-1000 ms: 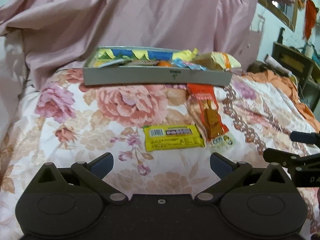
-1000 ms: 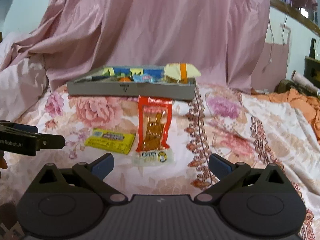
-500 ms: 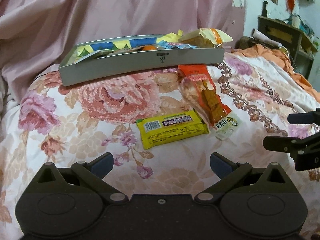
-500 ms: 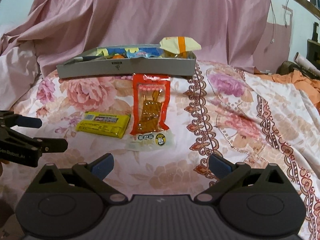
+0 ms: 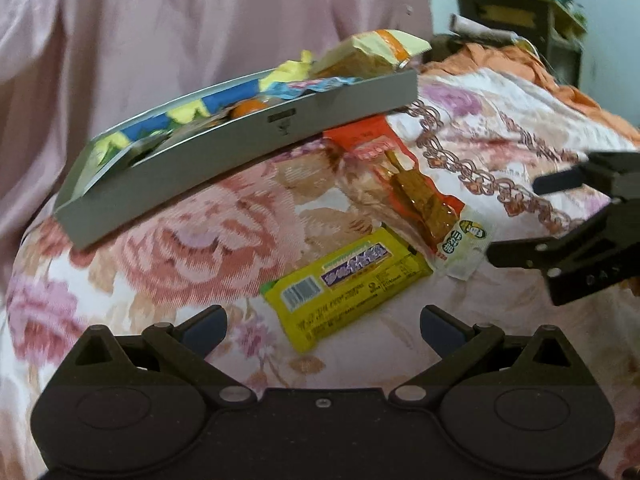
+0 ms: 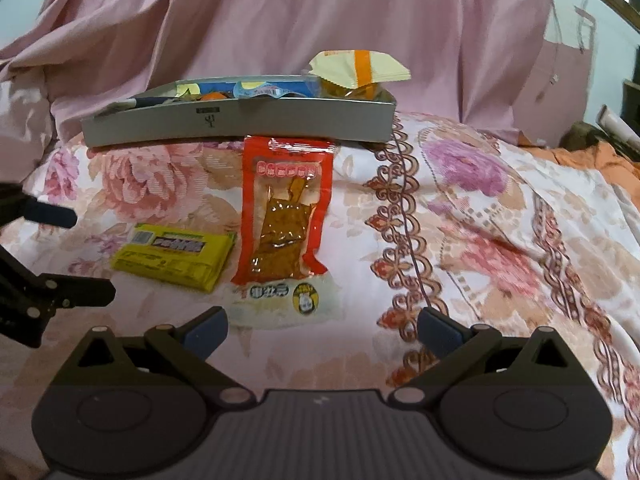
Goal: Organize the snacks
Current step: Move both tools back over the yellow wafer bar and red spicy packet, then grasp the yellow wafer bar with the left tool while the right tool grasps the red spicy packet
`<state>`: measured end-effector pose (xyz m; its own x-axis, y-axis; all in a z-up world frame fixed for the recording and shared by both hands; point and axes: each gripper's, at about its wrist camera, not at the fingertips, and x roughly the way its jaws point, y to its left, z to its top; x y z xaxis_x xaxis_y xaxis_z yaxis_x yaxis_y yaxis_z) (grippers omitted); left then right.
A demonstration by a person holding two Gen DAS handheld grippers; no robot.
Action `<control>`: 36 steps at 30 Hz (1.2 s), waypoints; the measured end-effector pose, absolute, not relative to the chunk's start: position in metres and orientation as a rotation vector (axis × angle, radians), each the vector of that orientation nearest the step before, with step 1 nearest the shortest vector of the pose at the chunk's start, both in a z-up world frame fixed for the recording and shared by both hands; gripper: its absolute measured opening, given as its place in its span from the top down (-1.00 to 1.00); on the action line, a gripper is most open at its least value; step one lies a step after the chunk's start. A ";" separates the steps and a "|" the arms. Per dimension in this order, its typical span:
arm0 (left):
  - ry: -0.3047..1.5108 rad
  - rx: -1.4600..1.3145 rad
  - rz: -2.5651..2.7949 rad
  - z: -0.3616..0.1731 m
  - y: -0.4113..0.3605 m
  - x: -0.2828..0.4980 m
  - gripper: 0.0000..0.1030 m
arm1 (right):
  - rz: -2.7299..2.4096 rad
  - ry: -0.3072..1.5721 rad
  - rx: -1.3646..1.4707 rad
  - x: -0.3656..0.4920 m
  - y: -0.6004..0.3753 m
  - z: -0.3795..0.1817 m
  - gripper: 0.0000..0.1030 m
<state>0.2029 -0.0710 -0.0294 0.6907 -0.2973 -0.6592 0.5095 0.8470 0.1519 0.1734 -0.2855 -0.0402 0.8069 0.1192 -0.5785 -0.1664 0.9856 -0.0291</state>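
A yellow snack bar [image 5: 346, 284] [image 6: 174, 255] lies flat on the floral bedspread, just beyond my open left gripper [image 5: 322, 326]. Beside it lies a red and clear snack pouch [image 5: 408, 192] [image 6: 285, 224], its top tucked under the grey tray [image 5: 240, 156] [image 6: 240, 128]. The tray holds several wrapped snacks, with a pale yellow and orange packet [image 5: 376, 50] [image 6: 360, 70] at its right end. My right gripper [image 6: 322, 326] is open and empty, with the pouch's clear end between its fingers' line. Each gripper shows at the edge of the other's view.
A pink draped sheet [image 6: 320, 20] rises behind the tray. An orange cloth [image 5: 520, 64] lies at the right, with a dark wooden shelf [image 5: 516, 20] behind it. The floral bedspread [image 6: 500, 220] covers the whole surface.
Both grippers have moved forward and lower toward the two loose snacks. The left view has tilted and drawn close to the yellow bar. Nothing has been gripped.
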 end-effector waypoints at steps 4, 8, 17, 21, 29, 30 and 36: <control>0.673 0.424 -0.512 -0.034 -0.083 0.216 -0.99 | 0.183 0.592 -0.093 0.189 -0.284 -0.049 -1.00; 0.691 0.525 -0.584 -0.041 -0.094 0.230 -0.99 | 0.210 0.587 -0.067 0.204 -0.283 -0.053 -1.00; 0.726 0.604 -0.717 -0.051 -0.104 0.260 -0.99 | 0.276 0.562 -0.018 0.234 -0.279 -0.053 -0.99; 0.813 0.506 -0.755 -0.053 -0.097 0.275 -0.98 | 0.293 0.558 0.016 0.243 -0.280 -0.051 -0.82; 0.836 0.425 -0.798 -0.051 -0.082 0.270 -0.65 | 0.299 0.567 0.002 0.247 -0.275 -0.056 -0.31; 0.840 0.403 -0.789 -0.050 -0.079 0.270 -0.60 | 0.298 0.567 -0.001 0.247 -0.274 -0.056 -0.30; 0.871 0.304 -0.702 -0.048 -0.073 0.260 -0.33 | 0.304 0.595 -0.004 0.246 -0.274 -0.055 -0.28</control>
